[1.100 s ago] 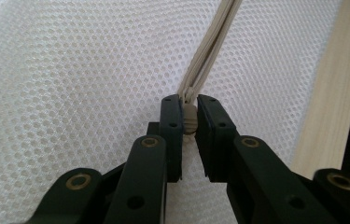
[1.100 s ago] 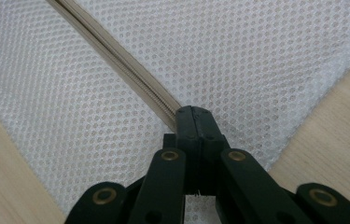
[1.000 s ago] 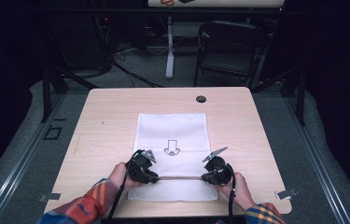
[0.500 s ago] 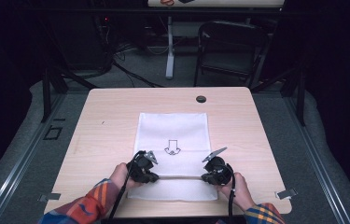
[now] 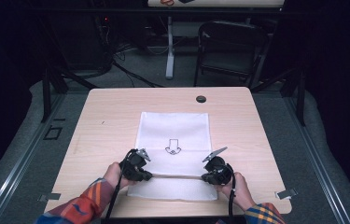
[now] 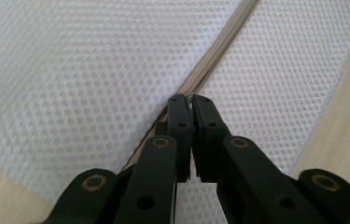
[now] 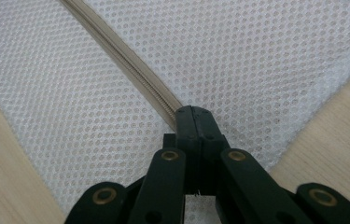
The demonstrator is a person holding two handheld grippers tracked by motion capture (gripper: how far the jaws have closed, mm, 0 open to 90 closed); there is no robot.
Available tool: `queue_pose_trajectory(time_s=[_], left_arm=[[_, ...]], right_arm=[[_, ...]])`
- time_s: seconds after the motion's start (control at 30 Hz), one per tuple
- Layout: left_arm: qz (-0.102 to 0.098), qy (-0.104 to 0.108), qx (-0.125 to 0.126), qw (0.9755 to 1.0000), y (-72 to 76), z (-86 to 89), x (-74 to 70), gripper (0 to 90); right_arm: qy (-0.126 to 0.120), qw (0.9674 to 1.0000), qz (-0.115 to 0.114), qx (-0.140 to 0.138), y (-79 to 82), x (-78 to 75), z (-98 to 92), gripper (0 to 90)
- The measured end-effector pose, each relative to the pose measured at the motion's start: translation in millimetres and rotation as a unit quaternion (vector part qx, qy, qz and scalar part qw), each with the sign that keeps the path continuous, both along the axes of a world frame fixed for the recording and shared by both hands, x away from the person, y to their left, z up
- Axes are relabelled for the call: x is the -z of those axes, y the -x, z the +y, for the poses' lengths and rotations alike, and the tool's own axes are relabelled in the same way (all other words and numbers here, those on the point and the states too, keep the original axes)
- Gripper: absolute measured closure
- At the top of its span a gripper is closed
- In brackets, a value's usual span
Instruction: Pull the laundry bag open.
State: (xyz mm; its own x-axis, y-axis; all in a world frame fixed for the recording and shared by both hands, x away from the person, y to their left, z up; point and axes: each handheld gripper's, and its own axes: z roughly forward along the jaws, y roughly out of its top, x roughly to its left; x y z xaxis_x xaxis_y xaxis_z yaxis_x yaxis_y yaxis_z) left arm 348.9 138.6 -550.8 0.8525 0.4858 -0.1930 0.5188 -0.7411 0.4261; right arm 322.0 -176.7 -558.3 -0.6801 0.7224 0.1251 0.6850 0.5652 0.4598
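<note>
Around the white mesh bag (image 5: pixel 175 140) the tabletop (image 5: pixel 98 121) is bare wood, save a small dark round cap (image 5: pixel 201 99) near its far edge; a chair (image 5: pixel 231 51) stands beyond. At the left end of the bag's beige zipper (image 5: pixel 175 176), the left claw (image 5: pixel 148 176) is closed, pinching the zipper's edge (image 6: pixel 196 84). At the right end, the right claw (image 5: pixel 204 177) is likewise clamped on the zipper (image 7: pixel 130 60). That zipper runs left to right across the bag's near part, its long axis level between both claws. A printed arrow (image 5: pixel 173 146) points toward the person.
</note>
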Motion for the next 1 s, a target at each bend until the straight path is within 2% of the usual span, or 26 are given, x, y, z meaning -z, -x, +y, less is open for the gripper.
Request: queue_pose_trajectory(time_s=[0.13,0.2,0.5,1.0], left_arm=[[-0.002,0.001,-0.012,0.9999,-0.1,11.4,-2.5,87.2],[-0.003,0.001,-0.020,0.9998,0.5,17.1,-3.8,87.2],[-0.009,0.002,-0.051,0.9987,2.3,38.7,-8.4,87.2],[-0.001,-0.002,-0.088,0.9961,8.6,60.2,-8.0,87.3]], right_arm=[[0.001,1.0000,-0.005,0.008,0.9,0.5,0.7,90.0],[0.007,1.0000,0.000,-0.001,-0.3,-0.6,-0.3,90.0],[0.007,1.0000,-0.001,0.000,-0.1,-0.6,-0.1,90.0],[0.004,1.0000,0.003,-0.003,-1.3,-0.7,-1.1,90.0]])
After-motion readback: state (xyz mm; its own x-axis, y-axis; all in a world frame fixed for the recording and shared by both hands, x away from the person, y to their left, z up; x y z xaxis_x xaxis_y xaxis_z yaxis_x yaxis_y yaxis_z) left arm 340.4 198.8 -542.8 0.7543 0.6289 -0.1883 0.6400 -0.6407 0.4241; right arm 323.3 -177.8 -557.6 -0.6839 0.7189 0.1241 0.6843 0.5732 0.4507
